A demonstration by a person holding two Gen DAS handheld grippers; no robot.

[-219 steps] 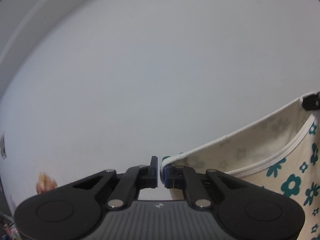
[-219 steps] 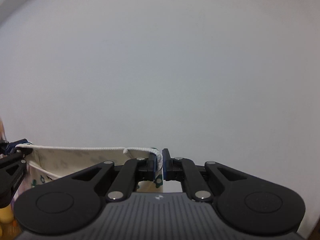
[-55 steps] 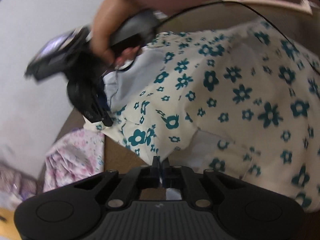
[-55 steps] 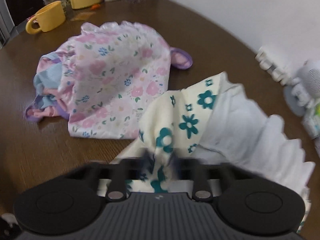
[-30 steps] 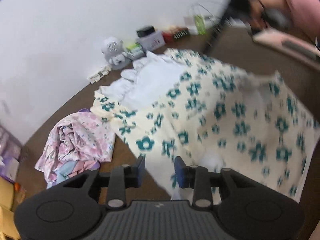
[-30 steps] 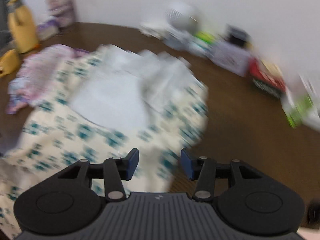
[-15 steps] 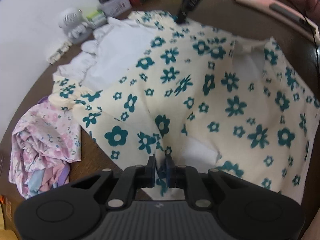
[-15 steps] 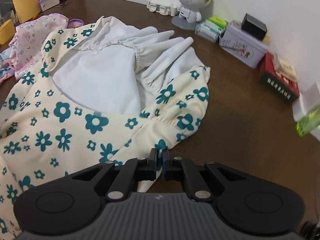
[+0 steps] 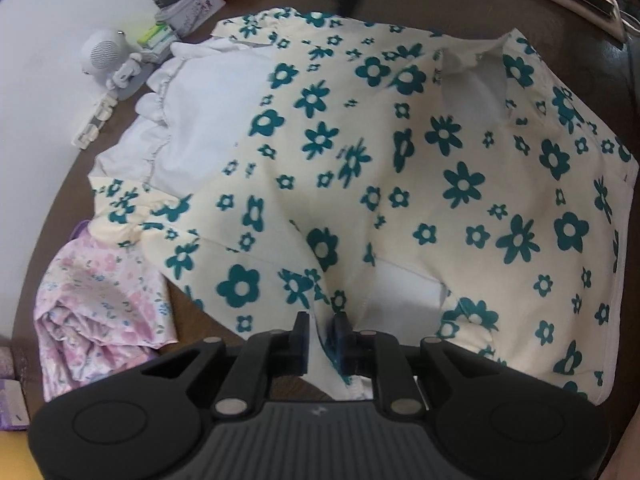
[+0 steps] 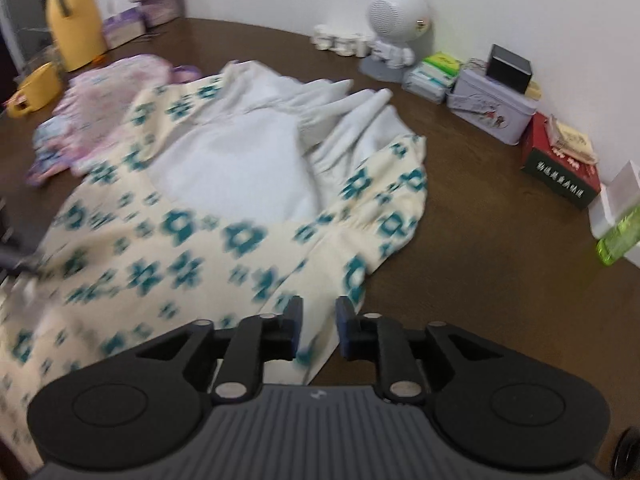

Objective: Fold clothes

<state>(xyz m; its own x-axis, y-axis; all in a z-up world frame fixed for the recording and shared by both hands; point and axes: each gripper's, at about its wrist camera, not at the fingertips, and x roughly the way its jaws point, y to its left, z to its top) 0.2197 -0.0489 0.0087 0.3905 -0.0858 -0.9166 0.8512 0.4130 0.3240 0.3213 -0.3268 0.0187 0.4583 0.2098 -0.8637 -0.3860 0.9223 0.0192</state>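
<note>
A cream dress with teal flowers (image 9: 400,160) lies spread on the brown table (image 10: 500,260), its white inner layer (image 9: 208,120) showing at the far end. My left gripper (image 9: 320,336) sits at the dress's near edge, fingers a little apart, with a fold of the cloth still between them. My right gripper (image 10: 318,320) stands open over the dress (image 10: 180,248) at its side edge near a sleeve, holding nothing. The white layer (image 10: 240,168) lies bunched beyond it. In the left wrist view the right gripper is a dark blur at the top.
A crumpled pink floral garment (image 9: 96,312) lies beside the dress. Along the wall stand a white round speaker figure (image 10: 396,16), a tin box (image 10: 488,108), a red box (image 10: 560,164) and a green bottle (image 10: 620,236). A yellow bottle (image 10: 72,28) and yellow mug (image 10: 36,88) stand far left.
Both grippers held the dress up seconds ago, and it has since come down onto the table. Since half a second ago the right gripper has opened and let go, and the left fingers have parted slightly.
</note>
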